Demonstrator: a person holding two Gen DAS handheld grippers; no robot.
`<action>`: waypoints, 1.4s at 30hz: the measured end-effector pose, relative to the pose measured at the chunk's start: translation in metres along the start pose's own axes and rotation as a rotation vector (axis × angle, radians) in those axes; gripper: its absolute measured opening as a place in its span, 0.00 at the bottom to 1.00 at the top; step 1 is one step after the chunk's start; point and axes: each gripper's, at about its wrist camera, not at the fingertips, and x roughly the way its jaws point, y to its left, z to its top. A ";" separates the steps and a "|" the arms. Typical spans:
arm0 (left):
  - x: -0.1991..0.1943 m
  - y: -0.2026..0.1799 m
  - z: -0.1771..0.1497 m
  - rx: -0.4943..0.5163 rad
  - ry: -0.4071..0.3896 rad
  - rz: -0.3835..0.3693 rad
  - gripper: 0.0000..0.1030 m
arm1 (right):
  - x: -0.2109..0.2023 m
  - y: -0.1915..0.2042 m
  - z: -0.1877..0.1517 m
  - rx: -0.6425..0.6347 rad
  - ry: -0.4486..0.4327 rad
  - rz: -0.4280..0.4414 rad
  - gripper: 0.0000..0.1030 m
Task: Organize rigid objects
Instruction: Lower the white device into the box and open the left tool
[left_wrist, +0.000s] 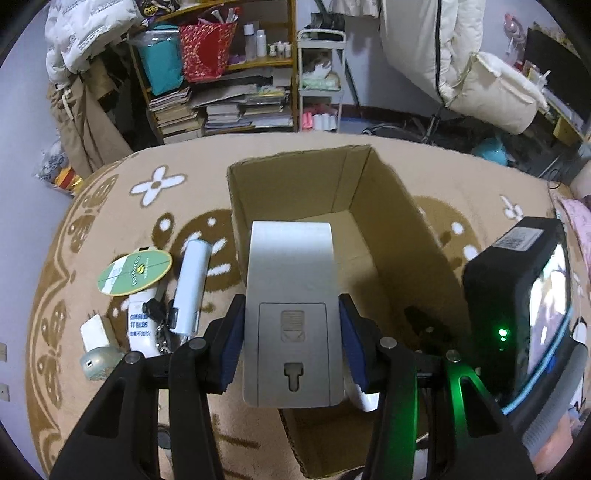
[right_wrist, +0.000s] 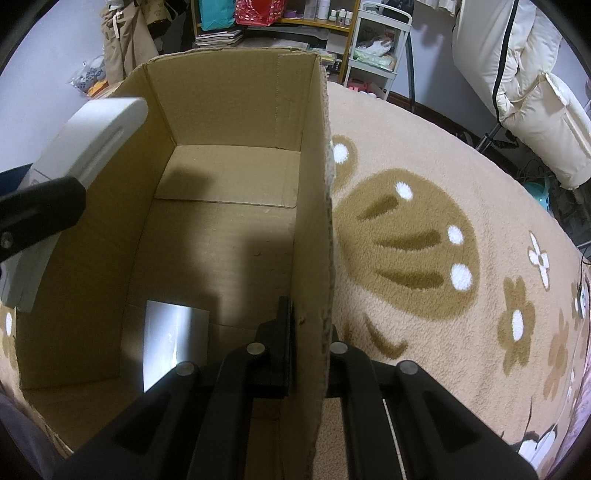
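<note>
gripping: the left gripper (left_wrist: 291, 339) has its jaws clamped on the sides of a grey-white remote control (left_wrist: 291, 314), back side up with the battery cover showing.
remote position: it is held above the near left part of the open cardboard box (left_wrist: 332, 192), tip pointing toward the far wall; from the right wrist view the remote (right_wrist: 88, 147) hangs over the box's left wall.
right side: the right gripper (right_wrist: 308, 350) has its jaws pinched on the right wall of the cardboard box, one finger inside, one outside.
box contents: a flat silvery rectangle (right_wrist: 173, 339) lies on the floor of the box near the close corner; i cannot tell what it is.
left of the box: a small cluster waits on the blanket (left_wrist: 177, 177) — a white cylinder (left_wrist: 192, 284), a round green and white disc (left_wrist: 135, 272), a white tube with blue print (left_wrist: 139, 321), a dark key fob (left_wrist: 155, 309), a white charger plug (left_wrist: 94, 332), and a small pale rounded gadget (left_wrist: 98, 363) at the near end.
surface: the beige blanket with brown and white flower shapes carries the box and the cluster.
beyond: a shelf (left_wrist: 221, 74) crowded with books and bags against the far wall.
</note>
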 end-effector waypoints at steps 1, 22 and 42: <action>0.000 0.000 0.000 0.001 0.001 0.008 0.45 | 0.000 0.000 0.000 -0.001 0.000 0.000 0.07; -0.008 -0.011 0.001 0.007 -0.033 -0.001 0.45 | 0.003 0.000 -0.001 0.002 -0.002 0.003 0.07; -0.024 0.020 0.002 0.001 -0.039 0.067 0.93 | 0.002 0.001 -0.003 0.003 -0.005 0.014 0.07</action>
